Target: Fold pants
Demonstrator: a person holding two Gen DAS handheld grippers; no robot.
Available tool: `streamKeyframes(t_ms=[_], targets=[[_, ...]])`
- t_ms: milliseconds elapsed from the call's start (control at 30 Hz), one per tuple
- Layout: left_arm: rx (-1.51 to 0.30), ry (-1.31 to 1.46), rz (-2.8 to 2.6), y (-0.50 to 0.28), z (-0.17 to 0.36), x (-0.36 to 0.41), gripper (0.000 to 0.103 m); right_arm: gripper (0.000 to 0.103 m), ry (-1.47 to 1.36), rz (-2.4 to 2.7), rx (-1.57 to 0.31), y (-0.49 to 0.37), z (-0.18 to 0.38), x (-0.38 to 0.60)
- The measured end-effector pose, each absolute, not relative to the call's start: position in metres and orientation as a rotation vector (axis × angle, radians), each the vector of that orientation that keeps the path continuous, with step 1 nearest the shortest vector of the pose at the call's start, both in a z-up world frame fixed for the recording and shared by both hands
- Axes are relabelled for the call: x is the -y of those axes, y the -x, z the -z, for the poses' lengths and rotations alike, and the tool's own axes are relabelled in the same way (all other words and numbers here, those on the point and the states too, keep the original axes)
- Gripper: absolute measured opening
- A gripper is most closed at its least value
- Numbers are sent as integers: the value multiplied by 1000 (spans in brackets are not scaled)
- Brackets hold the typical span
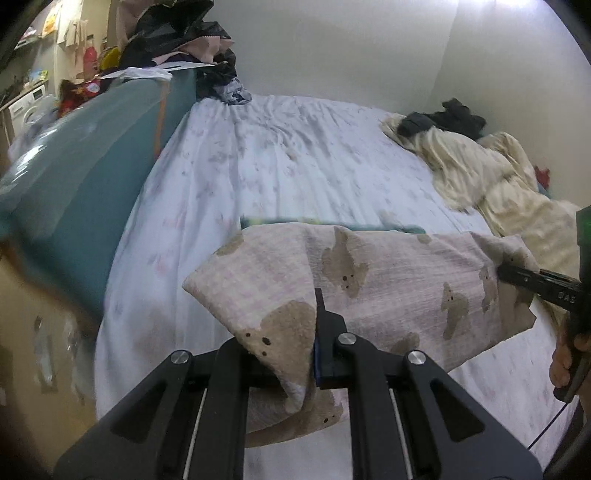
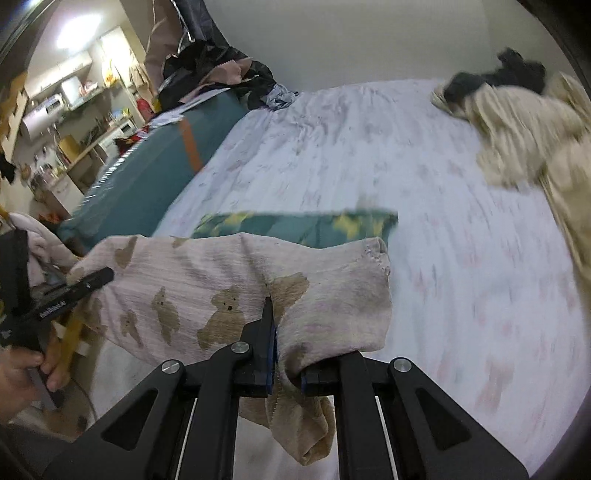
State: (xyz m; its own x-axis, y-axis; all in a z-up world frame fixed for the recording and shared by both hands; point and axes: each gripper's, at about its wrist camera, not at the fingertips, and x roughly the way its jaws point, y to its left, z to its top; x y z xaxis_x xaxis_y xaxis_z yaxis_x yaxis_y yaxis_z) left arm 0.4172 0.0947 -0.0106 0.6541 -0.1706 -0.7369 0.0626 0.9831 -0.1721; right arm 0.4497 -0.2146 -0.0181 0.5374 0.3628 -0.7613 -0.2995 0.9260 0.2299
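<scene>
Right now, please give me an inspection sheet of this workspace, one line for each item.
Surface: bed sheet, white, faint print, wrinkled.
Job's things: bear-print pants held up between both grippers; green patterned cloth lies behind.
Clutter: cream blanket, black garment, dark clothes pile.
Grippers: left gripper and right gripper both shut on the pants.
Cables: thin black cable near the right edge of the left view.
Surroundings: teal headboard, white wall, kitchen shelves.
</scene>
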Motion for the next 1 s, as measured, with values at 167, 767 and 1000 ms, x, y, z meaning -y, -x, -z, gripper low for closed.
streamKeyframes(t_ms=[167,767,1000], targets=[[-847,56,87,-481,44,-83,9,9,1,-320,-940,-523,57,203],[-880,-54,-195,-472,75,-122,78,52,58,-57,-943,-498,67,233],[-822,78,-97,-374,26,-99,71,67,-94,-195,-919,-390,35,215]])
